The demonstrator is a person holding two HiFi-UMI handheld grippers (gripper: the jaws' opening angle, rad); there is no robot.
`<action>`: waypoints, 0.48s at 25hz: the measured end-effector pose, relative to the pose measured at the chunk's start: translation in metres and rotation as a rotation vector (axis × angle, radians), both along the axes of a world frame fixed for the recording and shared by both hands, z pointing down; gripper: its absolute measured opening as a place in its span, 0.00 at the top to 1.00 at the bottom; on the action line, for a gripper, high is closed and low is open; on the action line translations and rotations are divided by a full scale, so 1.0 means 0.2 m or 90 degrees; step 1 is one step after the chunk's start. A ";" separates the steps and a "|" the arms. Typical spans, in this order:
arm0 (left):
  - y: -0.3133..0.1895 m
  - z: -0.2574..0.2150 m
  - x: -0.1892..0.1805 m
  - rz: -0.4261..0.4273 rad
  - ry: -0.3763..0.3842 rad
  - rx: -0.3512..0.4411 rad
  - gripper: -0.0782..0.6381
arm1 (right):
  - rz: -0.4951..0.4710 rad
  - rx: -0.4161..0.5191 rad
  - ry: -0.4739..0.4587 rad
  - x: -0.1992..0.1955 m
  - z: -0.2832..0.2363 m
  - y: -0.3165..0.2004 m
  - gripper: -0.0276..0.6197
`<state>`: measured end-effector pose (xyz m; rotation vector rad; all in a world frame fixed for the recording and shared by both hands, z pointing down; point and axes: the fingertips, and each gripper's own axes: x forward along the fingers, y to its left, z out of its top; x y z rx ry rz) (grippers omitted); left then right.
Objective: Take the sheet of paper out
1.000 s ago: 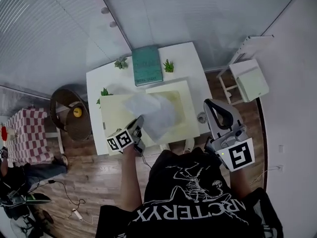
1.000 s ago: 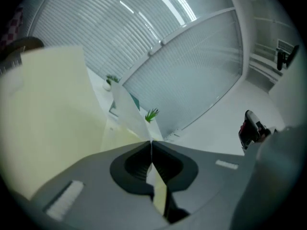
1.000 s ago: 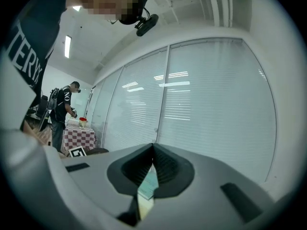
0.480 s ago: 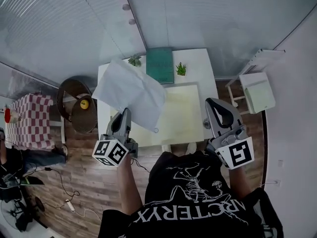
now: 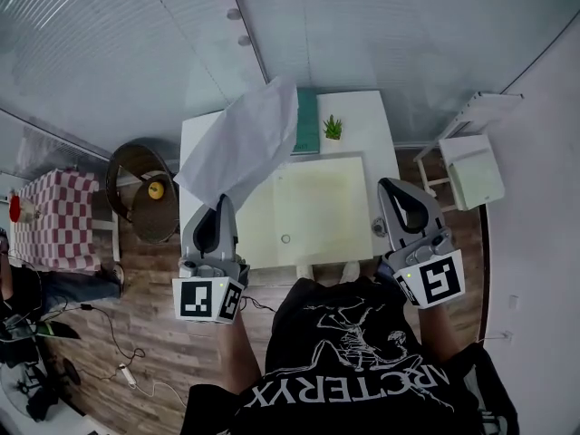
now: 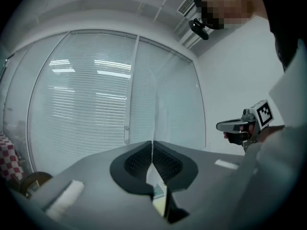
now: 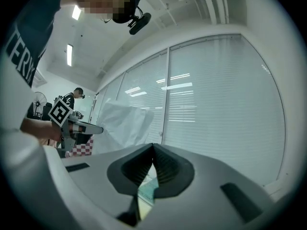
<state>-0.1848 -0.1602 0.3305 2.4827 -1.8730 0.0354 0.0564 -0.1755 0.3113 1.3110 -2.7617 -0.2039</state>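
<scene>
Sheet of paper (image 5: 245, 143) clamped in left gripper (image 5: 222, 203), fanning upward.

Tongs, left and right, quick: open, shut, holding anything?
Left tongs: shut on the sheet of paper.
Right tongs: shut, nothing between them.

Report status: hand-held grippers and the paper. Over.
Left hand-held gripper shut on sheet of paper, paper held up over the table. Right hand-held gripper shut, empty. Cream folder flat below, nothing blocking.
</scene>
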 end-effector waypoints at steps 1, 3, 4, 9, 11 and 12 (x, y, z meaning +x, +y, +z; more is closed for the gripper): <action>0.01 -0.01 0.01 -0.001 -0.004 0.004 0.88 | -0.001 0.001 0.000 0.00 0.00 0.00 0.94; 0.03 -0.02 0.02 -0.001 -0.008 0.010 0.88 | -0.001 0.004 0.000 0.00 -0.01 0.01 0.94; 0.03 -0.02 0.03 -0.001 -0.012 0.012 0.88 | -0.001 0.005 0.000 0.00 -0.01 0.01 0.94; 0.04 0.00 0.06 0.000 -0.023 0.016 0.88 | -0.002 0.006 0.005 0.01 0.02 0.01 0.94; 0.04 0.00 0.07 0.001 -0.028 0.017 0.88 | -0.003 0.007 0.009 0.01 0.01 0.01 0.94; 0.04 -0.01 0.07 0.001 -0.032 0.017 0.88 | -0.004 0.007 0.011 0.00 0.01 0.01 0.94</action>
